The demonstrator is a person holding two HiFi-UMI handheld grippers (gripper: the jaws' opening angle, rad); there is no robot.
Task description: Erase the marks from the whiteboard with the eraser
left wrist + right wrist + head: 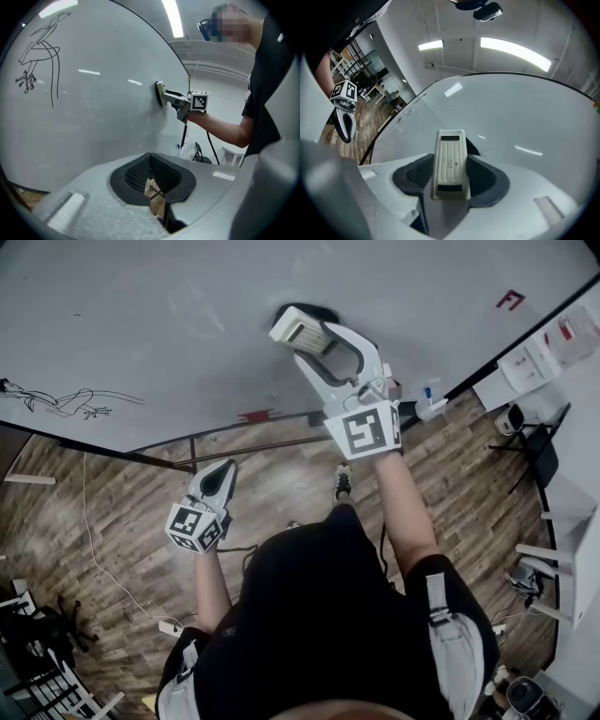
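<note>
The whiteboard (169, 315) fills the top of the head view. My right gripper (305, 336) is shut on a cream eraser (298, 330), which presses flat on the board over a dark smudge (319, 312). In the right gripper view the eraser (450, 161) sits between the black pads (487, 180), with a thin dark mark (485, 151) beside it. A line drawing of a bird (61, 402) stays at the board's left. My left gripper (220, 474) hangs low over the wooden floor, shut and holding nothing. The left gripper view shows the eraser (160, 93) against the board.
A small red mark (509, 300) sits at the board's far right, another red patch (255, 415) at its lower edge. A blue-capped marker (427, 393) rests by the board's ledge. A white cable (94, 549) trails over the floor. Chairs (542, 448) and white desks stand at right.
</note>
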